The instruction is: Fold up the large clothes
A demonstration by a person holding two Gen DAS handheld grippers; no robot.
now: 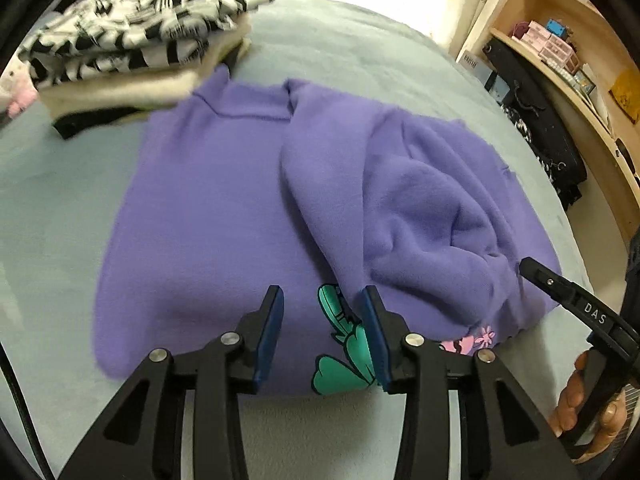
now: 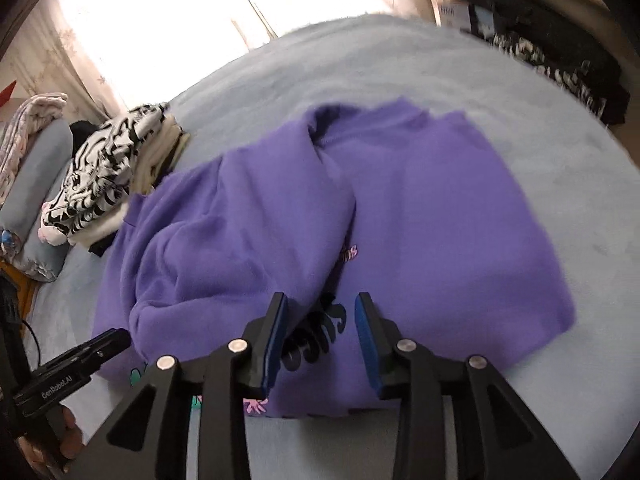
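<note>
- Stack of folded clothes (image 1: 132, 40), zebra-patterned piece on top, is sitting at the far left of the bed; the right wrist view also catches it (image 2: 108, 176) and alone is showing a grey pillow (image 2: 36, 184) beside it.
- Purple sweatshirt (image 1: 224, 208) is lying partly folded on the light blue bedspread (image 1: 48, 208), its far corner just beside the stack. One side is lying flat; the other is bunching in a heap on top.
- Left gripper (image 1: 322, 336) is hovering over the sweatshirt's near hem, jaws standing apart, nothing between them. A green cartoon print (image 1: 344, 356) is showing in the gap, seen well in this view only.
- Right gripper (image 2: 322, 340) is hovering likewise over the near hem, jaws apart and empty. Dark printed lettering (image 2: 320, 332) is showing between its fingers, in this view only.
- Each view is catching the other gripper at its edge: the right gripper (image 1: 560, 292) with a hand (image 1: 580, 400) on its grip, the left one at lower left (image 2: 80, 364).
- Wooden shelf (image 1: 568, 52) with small boxes is standing at far right; sharp in the left wrist view only.
</note>
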